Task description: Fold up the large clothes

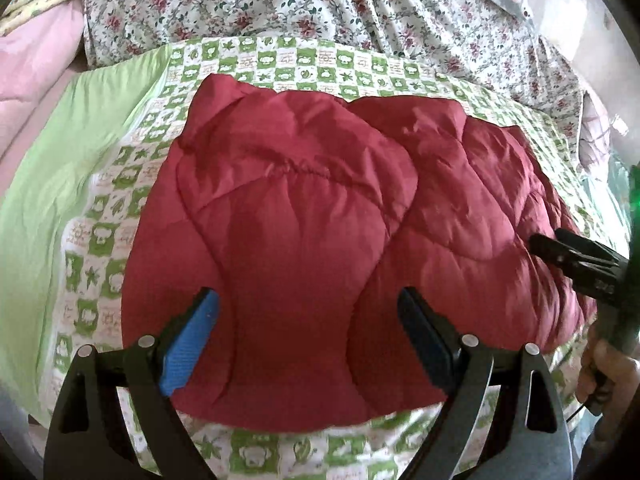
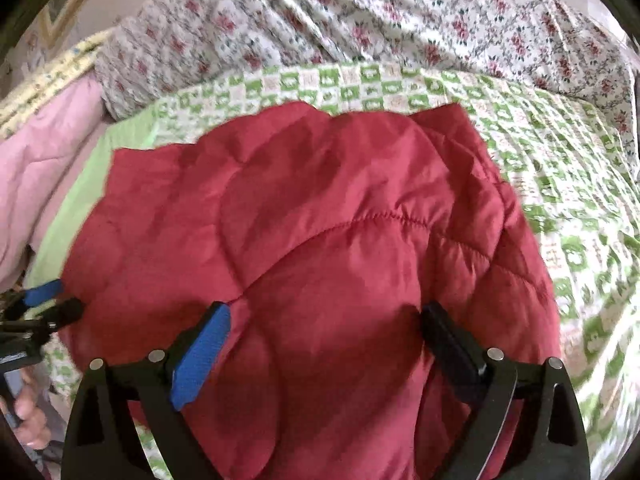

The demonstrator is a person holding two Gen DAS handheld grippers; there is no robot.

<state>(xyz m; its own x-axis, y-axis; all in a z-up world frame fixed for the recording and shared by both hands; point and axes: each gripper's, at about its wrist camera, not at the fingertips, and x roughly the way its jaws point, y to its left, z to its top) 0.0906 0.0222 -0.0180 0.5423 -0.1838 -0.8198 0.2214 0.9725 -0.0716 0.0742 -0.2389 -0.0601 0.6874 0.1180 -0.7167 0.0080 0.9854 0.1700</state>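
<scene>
Red quilted jacket lies bundled on the bed, tongs free of it

Red quilted jacket (image 1: 340, 216) is what we are folding, and we start from our own tongs. Our left tongs (image 1: 308, 312) stand wide apart over the near part of the garment, with red fabric showing between the blue pad and the black pad but nothing pinched; we judge them empty. Our right tongs (image 2: 324, 328) stand just as wide in their own view, with the padded cloth bulging up between the pads. We see no pinch there either, though the fabric sits close to both pads and we cannot rule out a light touch. In the left view the right tongs come in from the right, with their tips at the jacket's right edge.

Just beyond both tongs the jacket lies as a compact, puffy mound. One panel appears laid over another, with a curved stitched seam across the top. Its outline looks roughly squared, and we see no sleeve trailing out. That suggests to us that the main folds are in, though the mound is lumpy and uneven.

Beneath and around it spreads the green checked sheet (image 1: 100, 240) on the bed. Farther out lie a floral cover (image 1: 320, 0) and, to the left, a pink quilt (image 1: 36, 56).

What seems left, in our judgement, is pressing the bundle flatter, squaring its edges, and perhaps one more fold in half.
</scene>
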